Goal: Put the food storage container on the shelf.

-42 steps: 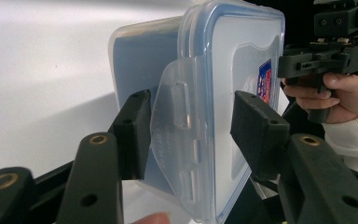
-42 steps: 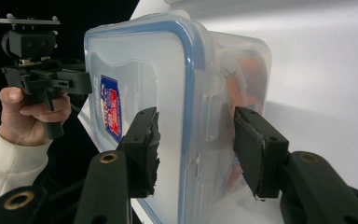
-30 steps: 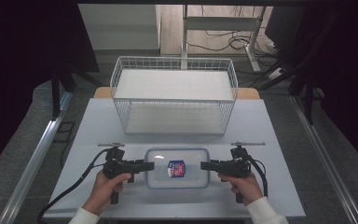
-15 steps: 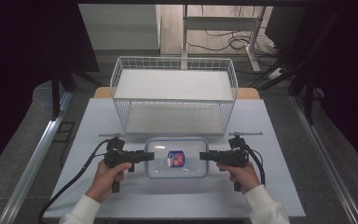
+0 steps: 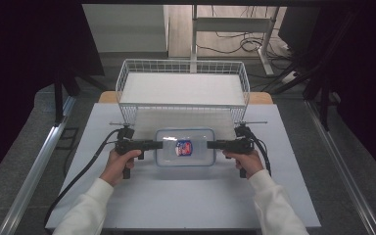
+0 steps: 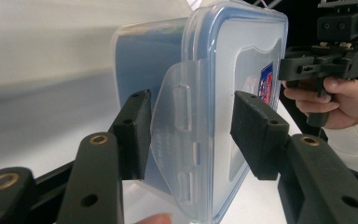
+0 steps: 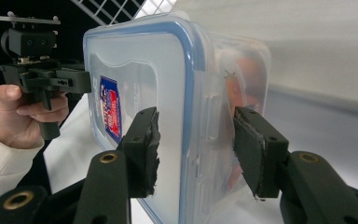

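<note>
Both grippers, left gripper [image 5: 157, 145] and right gripper [image 5: 211, 145], straddle the lidded container [image 5: 185, 147] unclenched; uneven closing could tip it

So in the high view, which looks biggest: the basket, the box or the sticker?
1. White wire basket
2. Clear plastic box
3. Sticker on its lid

The basket sits farther from the camera and looks biggest anyway.

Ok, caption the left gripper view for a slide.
Left tool straddling the side latch of a clear, blue-rimmed food container, jaws not yet closed.
</note>
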`<state>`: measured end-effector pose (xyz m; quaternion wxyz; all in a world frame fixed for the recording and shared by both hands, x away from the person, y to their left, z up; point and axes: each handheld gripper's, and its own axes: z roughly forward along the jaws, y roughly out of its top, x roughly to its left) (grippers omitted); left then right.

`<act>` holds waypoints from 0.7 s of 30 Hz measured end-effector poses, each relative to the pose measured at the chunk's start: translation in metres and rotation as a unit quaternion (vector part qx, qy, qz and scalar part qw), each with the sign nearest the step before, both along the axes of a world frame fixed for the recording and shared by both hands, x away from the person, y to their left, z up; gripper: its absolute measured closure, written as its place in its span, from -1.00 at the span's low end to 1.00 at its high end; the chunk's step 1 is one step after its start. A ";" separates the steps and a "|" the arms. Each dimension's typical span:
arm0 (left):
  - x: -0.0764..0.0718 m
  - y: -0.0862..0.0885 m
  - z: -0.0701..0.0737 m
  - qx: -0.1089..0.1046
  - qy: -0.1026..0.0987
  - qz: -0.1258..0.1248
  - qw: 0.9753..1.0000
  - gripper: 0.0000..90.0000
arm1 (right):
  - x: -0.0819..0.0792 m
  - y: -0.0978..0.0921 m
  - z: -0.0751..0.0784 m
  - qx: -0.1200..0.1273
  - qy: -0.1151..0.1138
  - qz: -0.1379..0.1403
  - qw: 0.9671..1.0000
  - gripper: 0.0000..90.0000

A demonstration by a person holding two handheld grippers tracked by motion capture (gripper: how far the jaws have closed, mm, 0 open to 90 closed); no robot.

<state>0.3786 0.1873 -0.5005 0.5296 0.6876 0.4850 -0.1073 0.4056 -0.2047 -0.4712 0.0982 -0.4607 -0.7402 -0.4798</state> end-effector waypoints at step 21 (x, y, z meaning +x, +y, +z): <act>0.038 0.003 -0.012 -0.015 0.002 0.004 1.000 0.10 | 0.037 -0.001 -0.015 0.011 -0.001 -0.014 1.000 0.13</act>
